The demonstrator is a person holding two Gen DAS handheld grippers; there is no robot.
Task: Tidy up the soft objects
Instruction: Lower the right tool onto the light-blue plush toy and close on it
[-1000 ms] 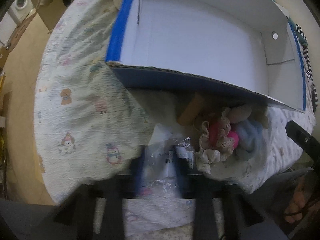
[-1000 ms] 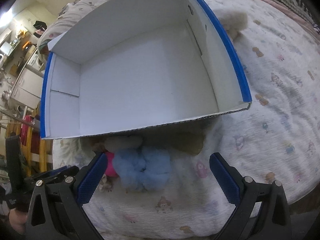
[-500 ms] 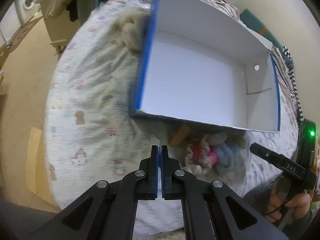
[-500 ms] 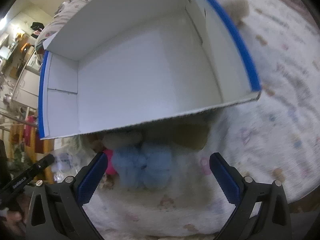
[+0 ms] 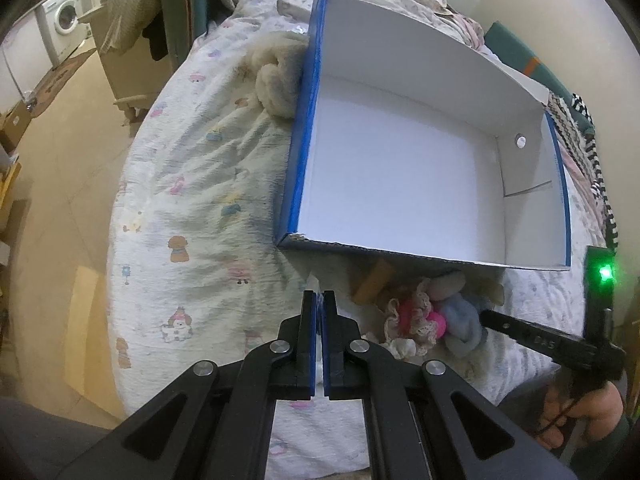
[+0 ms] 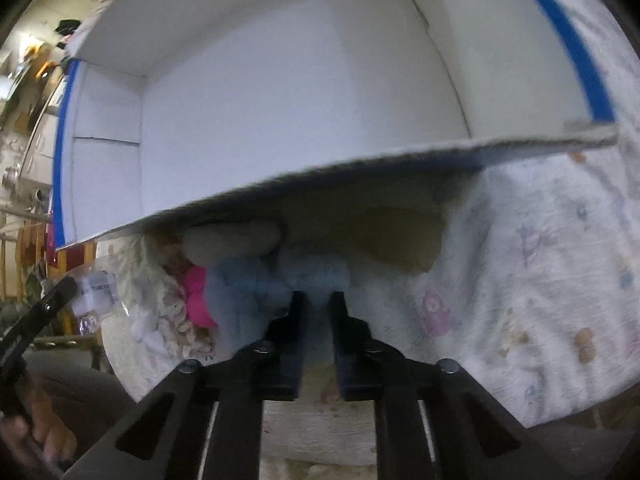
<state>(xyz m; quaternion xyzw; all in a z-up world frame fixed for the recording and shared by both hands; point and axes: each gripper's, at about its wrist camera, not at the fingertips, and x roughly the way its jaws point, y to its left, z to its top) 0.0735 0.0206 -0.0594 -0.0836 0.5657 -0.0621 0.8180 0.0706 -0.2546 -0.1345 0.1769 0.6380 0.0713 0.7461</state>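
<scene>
The left gripper [image 5: 319, 304] is matte black linkage arms with triangular cut-outs, silver round screws at the pivots, and blue pads [image 5: 310, 340] lining the inner faces of its fingers. The right gripper [image 6: 318, 304] shows the same black frame and silver screws, its pads darker and blurred; from the left wrist view its body carries a glowing green light and small white lettering. Bare skin shows on the right hand [image 5: 576, 420], with a thin black cable across it and a dark sleeve cuff.

left wrist: high, far | right wrist: low, close | shared: box [image 5: 400, 176]
</scene>
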